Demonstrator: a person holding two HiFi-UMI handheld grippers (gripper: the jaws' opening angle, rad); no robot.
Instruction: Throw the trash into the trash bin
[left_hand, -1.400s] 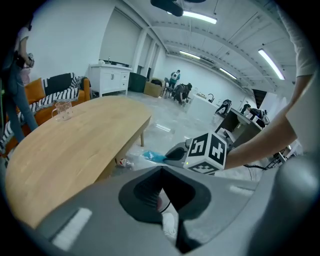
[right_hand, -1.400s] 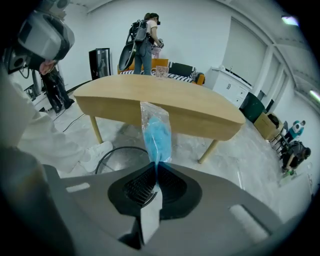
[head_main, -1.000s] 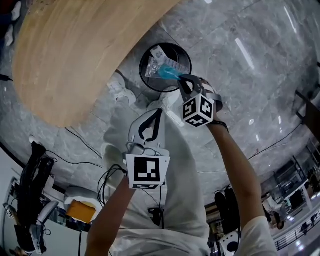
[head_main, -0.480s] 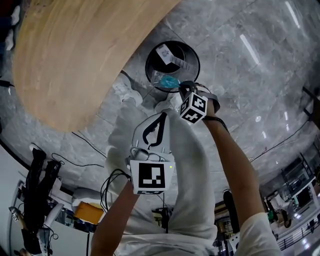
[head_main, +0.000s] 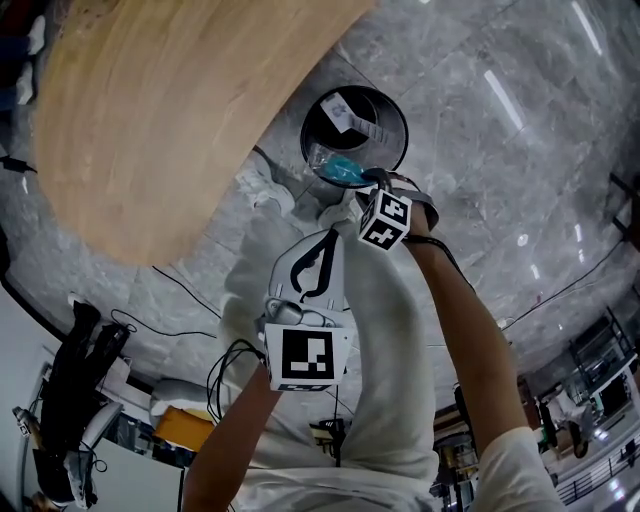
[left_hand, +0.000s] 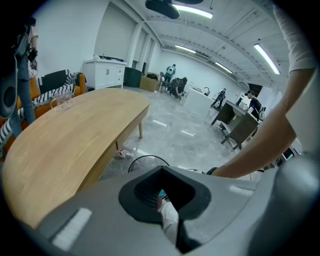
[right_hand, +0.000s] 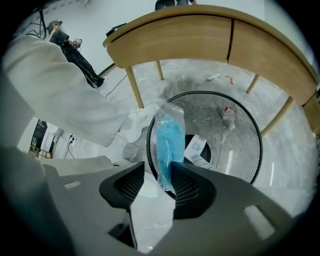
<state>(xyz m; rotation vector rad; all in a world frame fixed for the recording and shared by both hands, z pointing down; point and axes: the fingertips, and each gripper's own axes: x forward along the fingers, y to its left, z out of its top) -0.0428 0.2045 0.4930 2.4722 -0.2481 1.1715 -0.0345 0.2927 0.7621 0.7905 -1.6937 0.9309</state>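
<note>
Now the R gripper (right_hand: 159, 167) is clamped on the bag (right_hand: 167, 145). The bag's long axis runs straight out past the jaws toward the bin (right_hand: 240, 150), w/ its far end over the near-left rim, not the centre. L gripper (left_hand: 160, 170) sits nearer, jaws together, empty. Prob. needs more reach far-right before letting go.

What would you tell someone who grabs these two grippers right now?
Right gripper: shut on a clear bag with something blue inside, held at the near rim of the black mesh bin.
Left gripper: shut, empty, held back from the bin.
Bin: paper scraps lie at the bottom.
Done: bag brought to the bin.
Left: probably ease it further over the opening, then open the right jaws so it drops in.
</note>
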